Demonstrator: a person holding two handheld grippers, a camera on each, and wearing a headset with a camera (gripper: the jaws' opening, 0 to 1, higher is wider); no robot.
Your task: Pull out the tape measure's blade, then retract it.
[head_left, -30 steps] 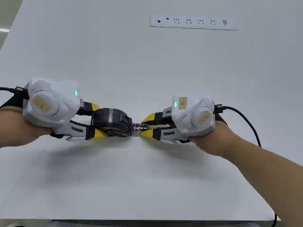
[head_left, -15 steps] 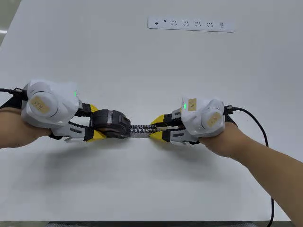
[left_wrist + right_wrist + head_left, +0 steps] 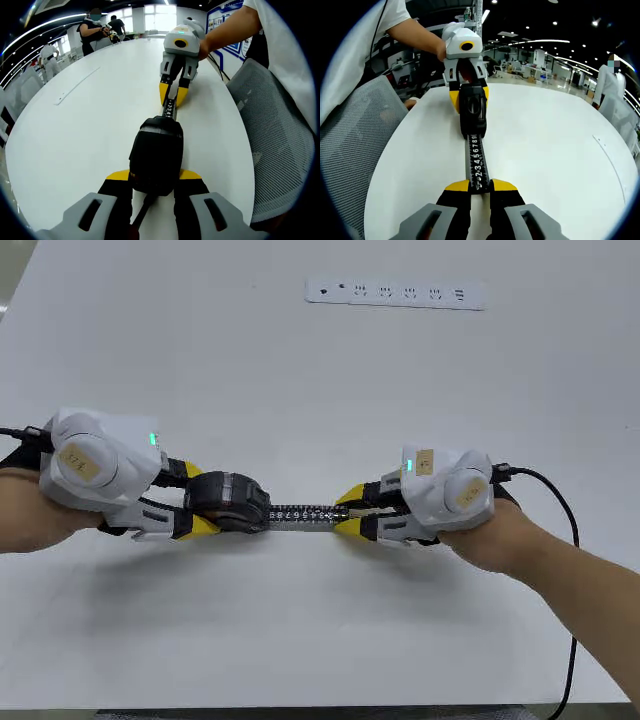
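Observation:
A black tape measure (image 3: 230, 502) sits just above the white table, and my left gripper (image 3: 202, 500) is shut on its case (image 3: 156, 159). Its dark blade (image 3: 303, 514) with white numbers runs right to my right gripper (image 3: 350, 512), which is shut on the blade's end. In the right gripper view the blade (image 3: 476, 162) stretches from my right gripper (image 3: 479, 188) to the case (image 3: 473, 114), with the left gripper (image 3: 468, 96) behind it. In the left gripper view the right gripper (image 3: 173, 94) holds the far end of the blade (image 3: 170, 106).
A white power strip (image 3: 395, 291) lies at the far side of the table (image 3: 300, 380). A black cable (image 3: 555, 502) trails from the right gripper. A grey mesh chair (image 3: 280, 130) stands by the table's edge. People stand far off in the room (image 3: 97, 30).
The right gripper has moved to the right with the blade's end, so more of the blade is drawn out of the case. The left gripper has stayed almost still.

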